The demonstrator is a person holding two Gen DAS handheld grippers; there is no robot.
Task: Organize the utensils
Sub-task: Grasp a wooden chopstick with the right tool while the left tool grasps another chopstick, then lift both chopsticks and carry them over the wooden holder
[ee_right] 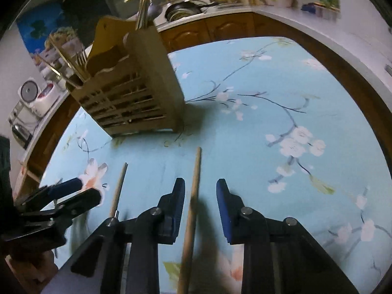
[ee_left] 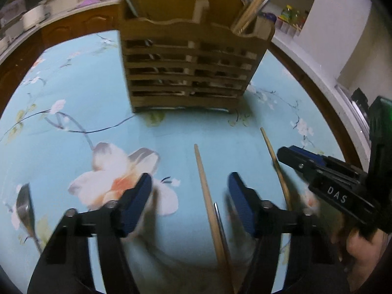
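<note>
The left gripper (ee_left: 189, 191) hung wide open over the floral tablecloth (ee_left: 73, 103), holding nothing; a wooden chopstick (ee_left: 207, 196) lay on the cloth between its blue pads, nearer the right-hand pad, with a thin metal utensil (ee_left: 219, 218), too blurred to name, touching its lower part. At about nine o'clock from that gripper a metal spoon (ee_left: 24, 205) lay near the table edge. The right gripper (ee_right: 199, 191) was also spread apart and empty, poised over a second wooden chopstick (ee_right: 193, 191) that ran between its pads toward twelve o'clock, close beside the left-hand pad; whether they touched could not be told. At twelve o'clock from the left gripper, and about eleven o'clock from the right, stood the slatted wooden utensil holder (ee_left: 188, 73), already holding upright chopsticks (ee_left: 252, 5) and forks (ee_right: 80, 58).
</note>
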